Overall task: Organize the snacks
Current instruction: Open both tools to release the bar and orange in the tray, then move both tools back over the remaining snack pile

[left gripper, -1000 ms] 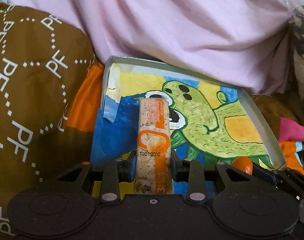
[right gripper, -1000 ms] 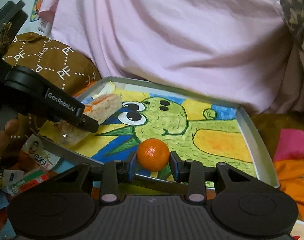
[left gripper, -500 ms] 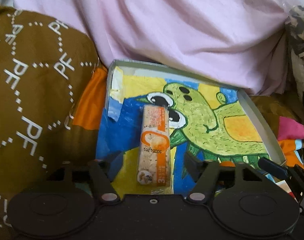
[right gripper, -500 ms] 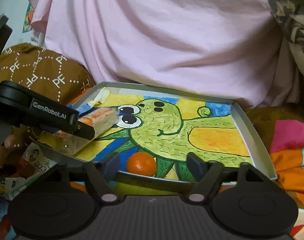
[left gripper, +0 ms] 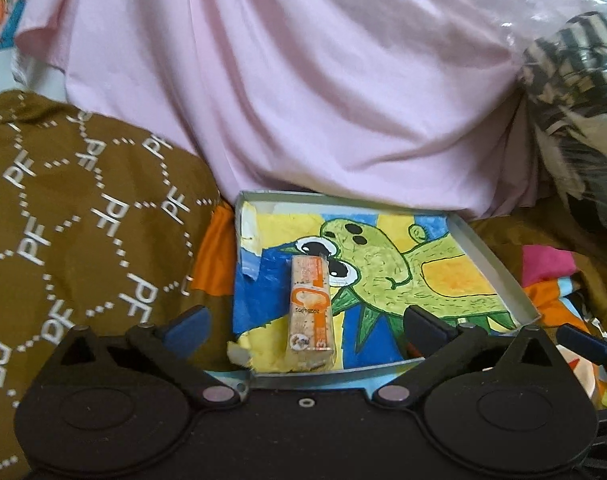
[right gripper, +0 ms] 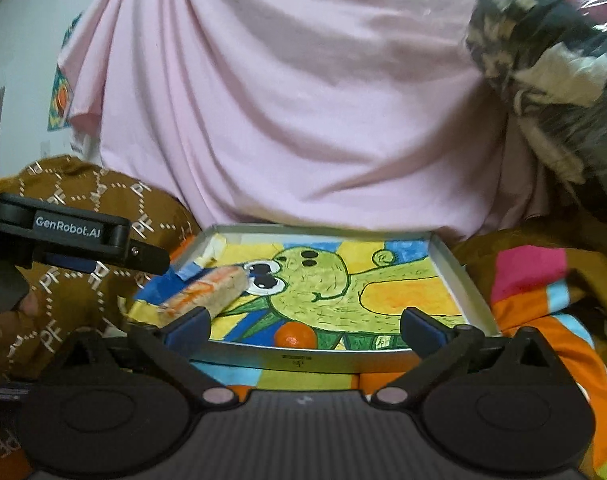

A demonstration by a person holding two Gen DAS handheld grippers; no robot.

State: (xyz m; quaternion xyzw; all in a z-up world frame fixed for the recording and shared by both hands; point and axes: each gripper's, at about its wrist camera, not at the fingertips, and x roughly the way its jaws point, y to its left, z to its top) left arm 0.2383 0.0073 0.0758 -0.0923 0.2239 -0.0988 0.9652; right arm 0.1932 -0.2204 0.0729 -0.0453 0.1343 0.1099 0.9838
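A shallow grey tray (left gripper: pixel 499 264) (right gripper: pixel 455 268) painted with a green cartoon creature lies on the bedding. An orange-and-clear snack bar (left gripper: pixel 309 304) (right gripper: pixel 207 292) lies free on the tray's left side. A small orange (right gripper: pixel 295 336) rests inside the tray by its near rim. My left gripper (left gripper: pixel 305 326) hangs near the tray's front edge, jaws opening wide, pads apart from the bar. My right gripper (right gripper: pixel 303 330) is pulled back before the tray, jaws opening wide, clear of the orange. One left finger (right gripper: pixel 79 236) shows at the left in the right wrist view.
A big pink sheet (left gripper: pixel 303 92) rises behind the tray. A brown cushion printed "PF" (left gripper: pixel 71 232) lies to the left. Striped colourful bedding (right gripper: pixel 543 300) sits to the right, with a plastic-wrapped dark bundle (left gripper: pixel 575 92) above it.
Both grippers opened from shut and drew back and slightly up. The snack bar and the orange were let go and now lie in the tray.
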